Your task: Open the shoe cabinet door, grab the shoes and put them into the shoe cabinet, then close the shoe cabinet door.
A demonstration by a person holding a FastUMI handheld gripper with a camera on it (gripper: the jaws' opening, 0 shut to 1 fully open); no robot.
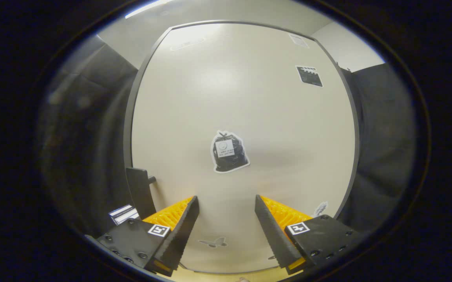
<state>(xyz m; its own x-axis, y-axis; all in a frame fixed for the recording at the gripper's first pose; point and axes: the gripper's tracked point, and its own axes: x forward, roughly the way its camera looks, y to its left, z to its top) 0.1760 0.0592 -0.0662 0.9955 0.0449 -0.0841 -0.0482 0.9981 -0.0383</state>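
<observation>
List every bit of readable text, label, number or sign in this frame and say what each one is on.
None can be read as words.
Bag-shaped sticker at mid cabinet door: its small pale label carries print too blurred to read.
Dark sticker high on the door: light lines, too small to read.
Striped card by the door handle: illegible.
Square coded markers on the open gripper: patterns, no words.

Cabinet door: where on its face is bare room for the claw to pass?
Bare face lies between the bag sticker and the dark handle, and above the sticker. The open claw holds nothing. It is crowded near the handle and small stickers by the fingers.
</observation>
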